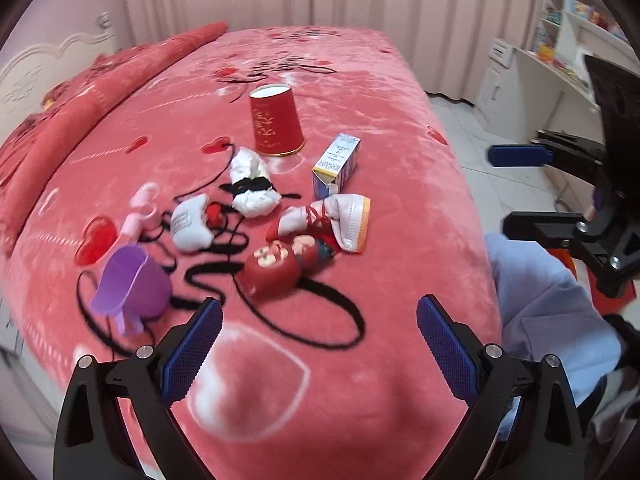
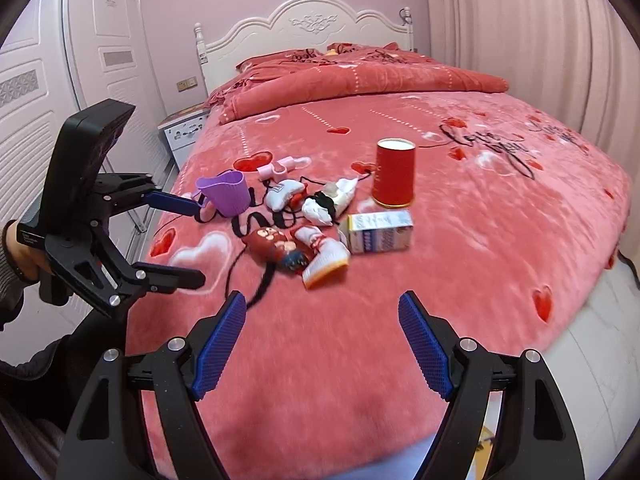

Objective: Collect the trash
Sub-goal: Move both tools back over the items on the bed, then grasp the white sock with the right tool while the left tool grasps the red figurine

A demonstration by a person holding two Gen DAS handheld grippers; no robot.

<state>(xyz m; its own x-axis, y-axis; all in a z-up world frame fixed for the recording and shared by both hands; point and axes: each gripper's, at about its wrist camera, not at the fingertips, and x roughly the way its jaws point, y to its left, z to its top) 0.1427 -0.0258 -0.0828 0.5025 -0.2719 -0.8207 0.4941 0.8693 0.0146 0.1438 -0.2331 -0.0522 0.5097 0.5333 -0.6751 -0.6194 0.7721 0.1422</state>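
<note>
Nothing is judged collected yet: the crumpled white tissues [image 1: 253,184], small white-and-blue carton [image 1: 336,164] and red paper cup [image 1: 275,120] are left lying together on the pink heart-patterned bed [image 1: 360,380]. Left gripper [image 1: 319,350] and right gripper [image 2: 322,346] are held spread, empty, just short of the pile.

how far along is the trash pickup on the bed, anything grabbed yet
Nothing looks collected yet. Both the left gripper and the right gripper are open and empty, above the near edge of the bed. Still lying there: the red paper cup, the small carton, crumpled white tissue, the purple cup, the red snack packet and other scraps. No trash bin shows in either view.
</note>
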